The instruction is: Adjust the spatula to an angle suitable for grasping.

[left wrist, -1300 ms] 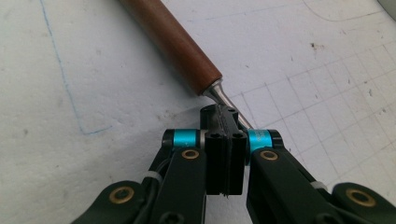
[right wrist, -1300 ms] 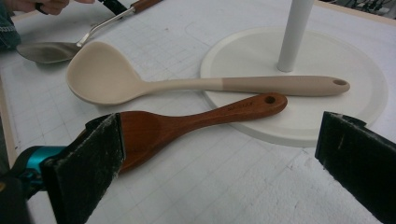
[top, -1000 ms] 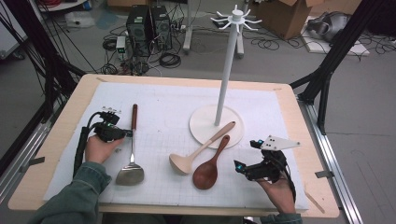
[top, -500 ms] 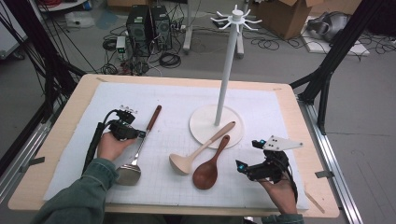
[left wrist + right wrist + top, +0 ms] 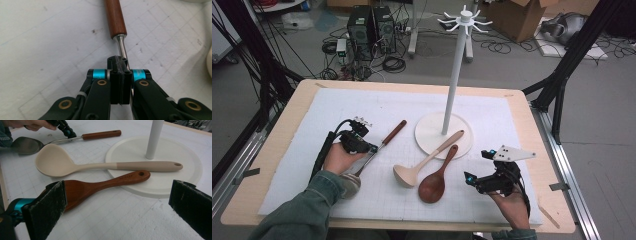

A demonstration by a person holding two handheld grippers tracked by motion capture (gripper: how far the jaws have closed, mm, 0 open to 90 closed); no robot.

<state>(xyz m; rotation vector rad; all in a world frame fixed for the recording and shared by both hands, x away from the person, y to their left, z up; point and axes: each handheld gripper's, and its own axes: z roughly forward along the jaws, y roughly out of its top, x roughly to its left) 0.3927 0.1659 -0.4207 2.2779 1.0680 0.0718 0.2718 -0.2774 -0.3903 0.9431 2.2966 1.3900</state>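
A metal spatula (image 5: 394, 131) with a brown wooden handle (image 5: 115, 17) lies slanted on the white mat, its blade by the person's left wrist. My left gripper (image 5: 371, 149) is shut on its thin steel shaft (image 5: 120, 66), just below the handle. A cream ladle (image 5: 409, 175) and a dark wooden spoon (image 5: 432, 185) lie side by side, their handles resting on the stand's round base (image 5: 432, 132). My right gripper (image 5: 477, 166) stands open just right of the wooden spoon (image 5: 100, 186), jaws wide (image 5: 120, 205) with nothing between them.
A tall white hook stand (image 5: 455, 75) rises from the base at mid-table, with hooks at its top. The white gridded mat (image 5: 362, 105) covers most of the wooden table. Computers, cables and boxes lie on the floor beyond the far edge.
My left gripper has moved right across the mat with the spatula in its grip, and the handle has swung toward the stand. The right gripper has stayed put.
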